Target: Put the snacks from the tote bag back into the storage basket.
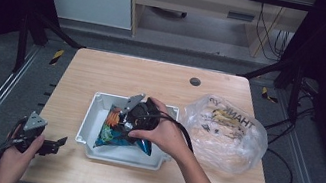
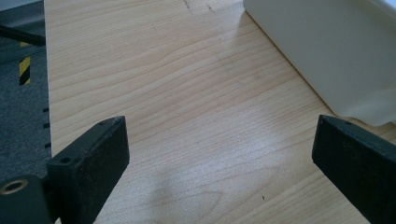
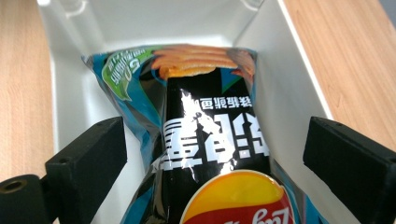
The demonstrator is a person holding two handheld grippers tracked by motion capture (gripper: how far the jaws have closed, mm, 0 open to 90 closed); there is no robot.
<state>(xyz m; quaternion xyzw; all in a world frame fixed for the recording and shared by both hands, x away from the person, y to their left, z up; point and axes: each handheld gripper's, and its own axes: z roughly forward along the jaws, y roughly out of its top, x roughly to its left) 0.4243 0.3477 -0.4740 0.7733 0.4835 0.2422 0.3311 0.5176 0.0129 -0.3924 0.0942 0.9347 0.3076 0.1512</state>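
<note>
A black and blue chip bag (image 1: 114, 133) (image 3: 210, 93) lies in the white plastic bin (image 1: 88, 124) (image 3: 285, 88) at the middle of the table. My right gripper (image 1: 121, 122) (image 3: 215, 140) hovers over it inside the bin, open. Its jaws stand on either side of the bag without pressing it. My left gripper (image 1: 54, 144) (image 2: 219, 140) is held low at the table's front left corner, open, with bare wood between its jaws. The bin's outer wall (image 2: 336, 51) lies ahead of it to the right.
A clear plastic "THANK YOU" bag (image 1: 224, 133), stuffed with goods, lies on the table right of the bin. A round cable hole (image 1: 195, 81) sits near the far edge. Bare wood (image 1: 118, 73) stretches behind and left of the bin.
</note>
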